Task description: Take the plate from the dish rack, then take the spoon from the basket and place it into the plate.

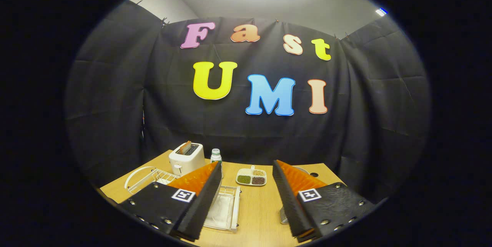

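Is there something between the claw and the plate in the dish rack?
Nothing visible blocks it. The claw is open and holds nothing. The plate stands in the dish rack just beyond the left finger, beside the toaster.

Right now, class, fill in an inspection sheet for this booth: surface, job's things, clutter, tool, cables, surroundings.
Surface: light wooden table.
Job's things: white wire dish rack beyond the left finger, with a white plate upright in it; a mesh basket beside the right finger; spoon cannot be made out.
Clutter: toaster, bottle, divided dish of beans, white tray.
Tool: open, holding nothing.
Cables: nothing seen.
Surroundings: black cloth wall.
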Demonstrator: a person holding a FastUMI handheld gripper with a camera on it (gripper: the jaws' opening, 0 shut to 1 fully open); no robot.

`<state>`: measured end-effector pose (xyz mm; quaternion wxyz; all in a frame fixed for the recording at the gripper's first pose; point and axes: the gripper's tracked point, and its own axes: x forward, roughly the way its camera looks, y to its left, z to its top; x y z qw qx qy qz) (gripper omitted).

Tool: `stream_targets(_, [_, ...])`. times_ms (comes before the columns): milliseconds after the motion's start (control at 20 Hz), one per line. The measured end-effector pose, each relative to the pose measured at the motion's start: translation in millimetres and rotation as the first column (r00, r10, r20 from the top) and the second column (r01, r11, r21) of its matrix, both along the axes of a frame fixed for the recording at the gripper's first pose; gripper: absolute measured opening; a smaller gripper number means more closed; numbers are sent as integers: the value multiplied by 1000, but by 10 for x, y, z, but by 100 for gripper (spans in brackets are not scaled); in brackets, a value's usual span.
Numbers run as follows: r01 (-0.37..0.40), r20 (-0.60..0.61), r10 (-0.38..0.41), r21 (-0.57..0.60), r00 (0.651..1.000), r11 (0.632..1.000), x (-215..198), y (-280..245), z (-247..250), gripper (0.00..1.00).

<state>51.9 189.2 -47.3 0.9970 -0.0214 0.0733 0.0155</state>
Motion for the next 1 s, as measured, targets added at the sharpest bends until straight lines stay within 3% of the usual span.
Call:
stream_targets(100, [19,-30,-19,2,999,1000,140,197,-138,76])
stream_targets(550, [97,-168,-112,-97,979,991,663,564,-775,76])
stream_targets(600, [97,-187,-116,-107,975,989,702,577,-846,67])
stream_targets(700, [100,-221,-127,-129,967,987,742,625,-991,62])
stream_targets(1000, [129,-295,-186,-204,937,971,867,672,-1299,62])
